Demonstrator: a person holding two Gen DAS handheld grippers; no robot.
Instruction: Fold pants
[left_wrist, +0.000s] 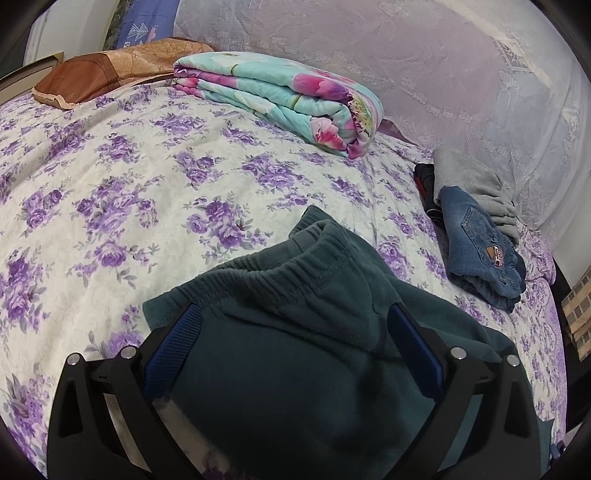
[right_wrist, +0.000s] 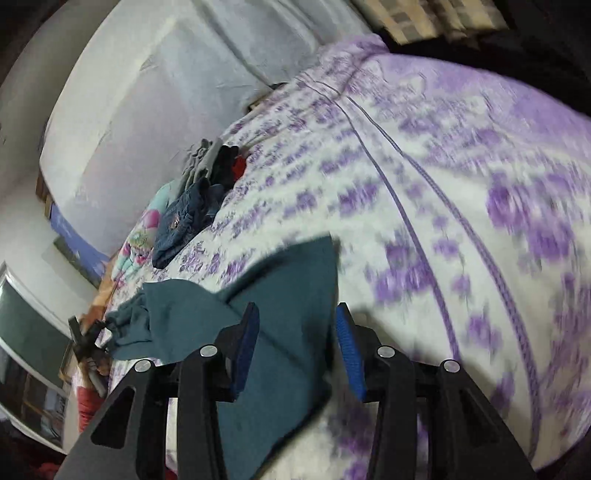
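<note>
Both my fingers spread over the teal sweatpants (left_wrist: 295, 332) on the bed (left_wrist: 110, 184), gripping nothing, folding barely started.

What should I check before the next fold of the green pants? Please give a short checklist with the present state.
1. Left gripper has the waistband of the green pants between its fingers: ok; firm grip: cannot tell.
2. Right gripper jaws apart over a pant leg: ok.
3. Pants lying flat: not ok, bunched.
4. Bedsheet free beside the pants: ok.
5. Folded jeans apart from the pants: ok.
</note>
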